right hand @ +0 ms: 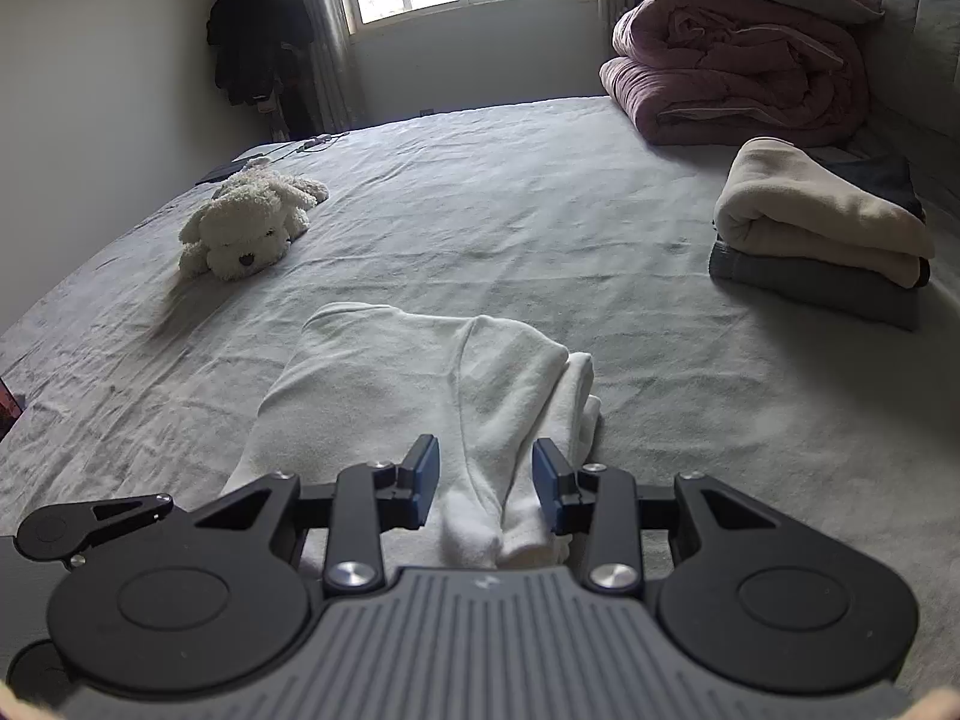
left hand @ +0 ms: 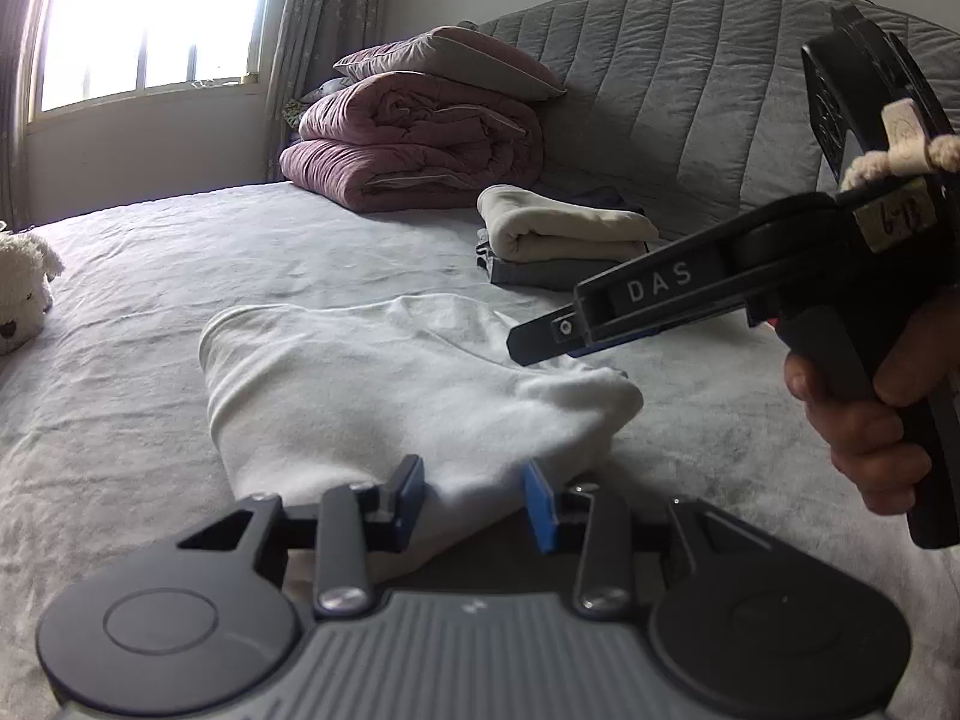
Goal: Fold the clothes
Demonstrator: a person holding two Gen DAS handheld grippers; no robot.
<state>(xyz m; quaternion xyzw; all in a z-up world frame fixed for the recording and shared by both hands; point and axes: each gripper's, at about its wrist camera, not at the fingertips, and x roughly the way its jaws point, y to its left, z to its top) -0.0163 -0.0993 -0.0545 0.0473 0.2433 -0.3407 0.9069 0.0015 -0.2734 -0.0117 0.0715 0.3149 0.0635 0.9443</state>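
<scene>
White shirt [right hand: 420, 384] partly folded, lying near on grey bed [right hand: 540, 210]. Left gripper [left hand: 474, 495] low at shirt's near edge, jaws spread, cloth between but not pinched. Right gripper [right hand: 486, 489] above shirt's near right fold, jaws spread. Folded pile [right hand: 822, 234] far right; plush dog [right hand: 246, 228] far left; pink duvet [right hand: 738, 66] by headboard
</scene>
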